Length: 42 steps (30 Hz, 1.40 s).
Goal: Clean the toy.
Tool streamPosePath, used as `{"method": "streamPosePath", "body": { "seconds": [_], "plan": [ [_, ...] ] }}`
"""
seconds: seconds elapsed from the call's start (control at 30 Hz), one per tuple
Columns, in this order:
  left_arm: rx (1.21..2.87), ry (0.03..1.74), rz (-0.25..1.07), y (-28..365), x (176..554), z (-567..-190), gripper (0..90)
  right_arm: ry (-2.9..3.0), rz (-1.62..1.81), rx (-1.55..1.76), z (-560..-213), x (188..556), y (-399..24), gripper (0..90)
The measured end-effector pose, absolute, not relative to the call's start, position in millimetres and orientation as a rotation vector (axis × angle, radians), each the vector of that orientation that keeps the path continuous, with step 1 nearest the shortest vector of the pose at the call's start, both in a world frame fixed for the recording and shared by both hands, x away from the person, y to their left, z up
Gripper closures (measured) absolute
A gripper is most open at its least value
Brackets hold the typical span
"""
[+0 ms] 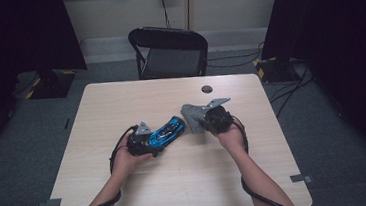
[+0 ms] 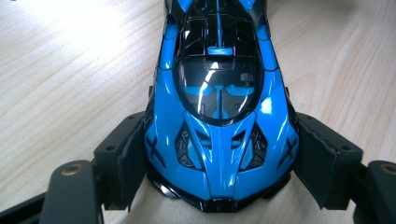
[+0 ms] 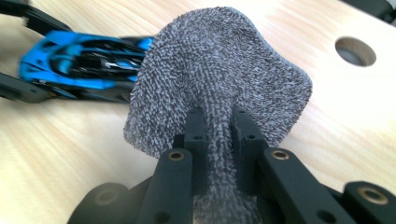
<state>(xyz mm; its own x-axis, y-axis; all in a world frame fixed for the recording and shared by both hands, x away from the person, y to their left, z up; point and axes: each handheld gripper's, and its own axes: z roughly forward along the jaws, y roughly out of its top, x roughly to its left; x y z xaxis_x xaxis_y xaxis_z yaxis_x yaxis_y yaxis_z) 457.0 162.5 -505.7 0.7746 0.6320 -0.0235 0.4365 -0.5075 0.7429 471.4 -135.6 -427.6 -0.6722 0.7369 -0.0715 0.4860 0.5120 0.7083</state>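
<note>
Glossy blue-and-black toy sports car sat near the middle of the pale wooden tabletop, clamped by its flanks at the nose in the left gripper, jaws spread wide around the body. Grey tufted microfibre cloth pinched in the right gripper, jaws nearly together, at about three o'clock of the car, just beside its tail. Judged hard, light, slick and easily scratched; best held low on the sides. Cloth soft, limp.

Right tool pinches grey cloth (fuzzy); blue car beyond.
</note>
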Motion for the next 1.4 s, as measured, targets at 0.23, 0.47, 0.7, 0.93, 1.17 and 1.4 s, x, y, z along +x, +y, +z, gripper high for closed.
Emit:
{"method": "streamPosePath", "body": {
  "seconds": [0.23,0.47,0.7,0.93,1.17,1.4],
  "plan": [
    [2.190,0.789,0.322,163,457,-506,24.9,2.408,1.025,0.887,-408,455,-114,79.2],
    [2.193,0.786,0.336,163,457,-505,24.9,2.485,1.055,0.731,-406,436,-82,79.2],
    [2.184,0.793,0.337,163,457,-506,24.9,2.613,1.014,0.627,-432,424,-56,79.1],
    [2.183,0.794,0.337,163,457,-506,24.9,2.691,0.962,0.591,-448,425,-47,78.9],
    [2.184,0.793,0.336,163,457,-506,24.9,2.680,0.944,0.655,-452,436,-54,78.9],
    [2.196,0.782,0.338,163,457,-505,24.9,2.665,0.935,0.719,-458,444,-61,78.7]
  ]
}}
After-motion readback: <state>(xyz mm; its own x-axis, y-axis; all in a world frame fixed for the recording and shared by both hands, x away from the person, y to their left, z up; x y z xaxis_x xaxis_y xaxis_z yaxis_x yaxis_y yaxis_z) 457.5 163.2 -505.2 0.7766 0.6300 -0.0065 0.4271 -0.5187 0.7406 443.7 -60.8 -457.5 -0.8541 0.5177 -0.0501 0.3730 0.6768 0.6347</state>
